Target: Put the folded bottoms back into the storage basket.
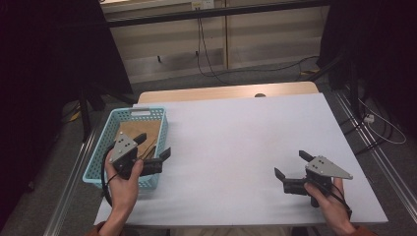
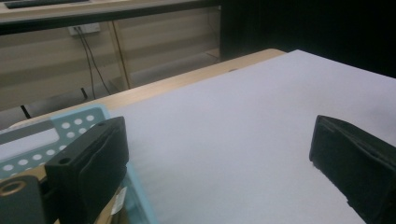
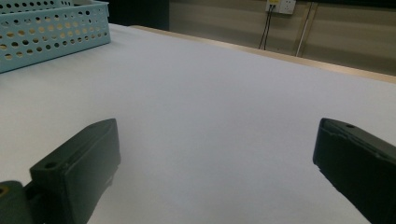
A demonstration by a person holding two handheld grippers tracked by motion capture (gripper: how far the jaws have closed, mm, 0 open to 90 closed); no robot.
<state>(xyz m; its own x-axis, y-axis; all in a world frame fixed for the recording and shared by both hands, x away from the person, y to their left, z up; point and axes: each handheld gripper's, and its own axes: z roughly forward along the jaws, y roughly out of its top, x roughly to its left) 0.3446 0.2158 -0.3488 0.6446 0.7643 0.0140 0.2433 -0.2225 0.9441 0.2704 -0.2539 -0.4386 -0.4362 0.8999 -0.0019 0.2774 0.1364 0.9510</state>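
Note:
A light blue perforated basket (image 1: 96,147) stands at the table's left edge, with a brown cardboard sheet (image 1: 140,131) lying in it. My left gripper (image 1: 153,145) hovers over the basket's right side, open with nothing between its jaws. In the left gripper view the jaws stand wide apart over the basket rim (image 2: 77,122) and the white table (image 2: 243,126). My right gripper (image 1: 291,163) is held near the table's front right, open and empty. The right gripper view looks between its jaws across the bare table toward the basket (image 3: 46,32).
The white table (image 1: 236,142) has a wooden strip (image 1: 226,92) along its far edge. Cables (image 1: 206,59) run over the floor behind it. Dark curtains hang on both sides, and metal rails (image 1: 373,152) run along the floor to the right.

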